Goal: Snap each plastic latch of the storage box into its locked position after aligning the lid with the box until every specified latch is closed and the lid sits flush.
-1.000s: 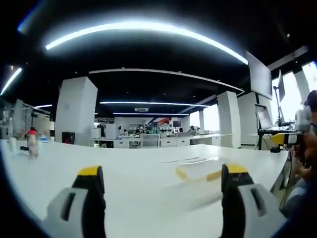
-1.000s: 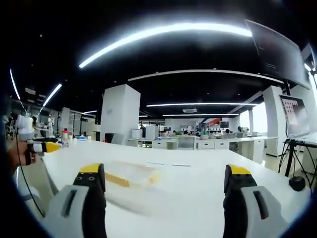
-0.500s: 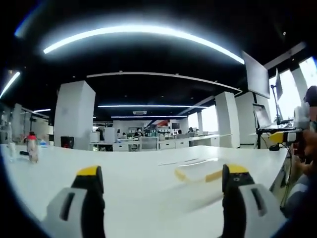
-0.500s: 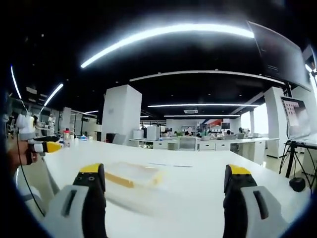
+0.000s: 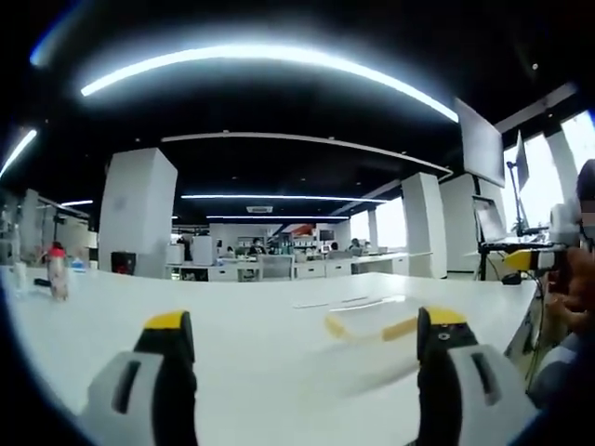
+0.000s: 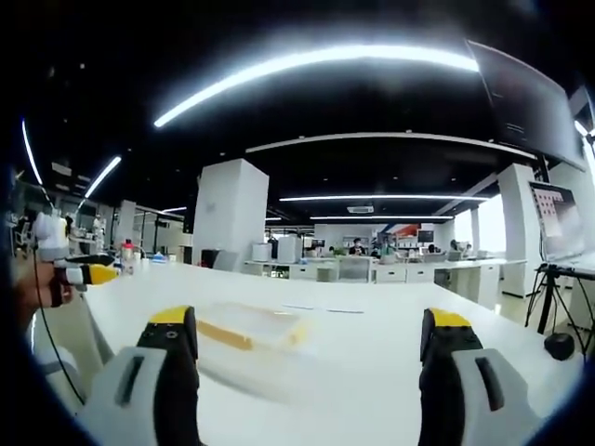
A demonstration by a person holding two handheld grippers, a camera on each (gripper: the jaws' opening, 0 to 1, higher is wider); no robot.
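Both grippers' jaws apart, storage box [image 6: 246,327] mid-frame on the counter [image 6: 372,344]; I'd square the lid before pressing yellow latches [image 6: 221,335]

In the left gripper view the storage box [image 5: 372,323] lies on the desk [image 5: 270,362], ahead and to the right, between the left claw [image 5: 302,348] and the desk's far edge. A bottle [image 5: 58,271] stands far left on the same desk. At the right edge the right claw [image 5: 535,258] sits in a hand [image 5: 581,279], beside the desk.

Over in the right gripper view, the storage box [image 6: 249,328] lies ahead and left of the right claw [image 6: 307,348], on the desk [image 6: 372,358]. The left claw [image 6: 88,274] comes in at far left, with the bottle [image 6: 122,257] just behind it.
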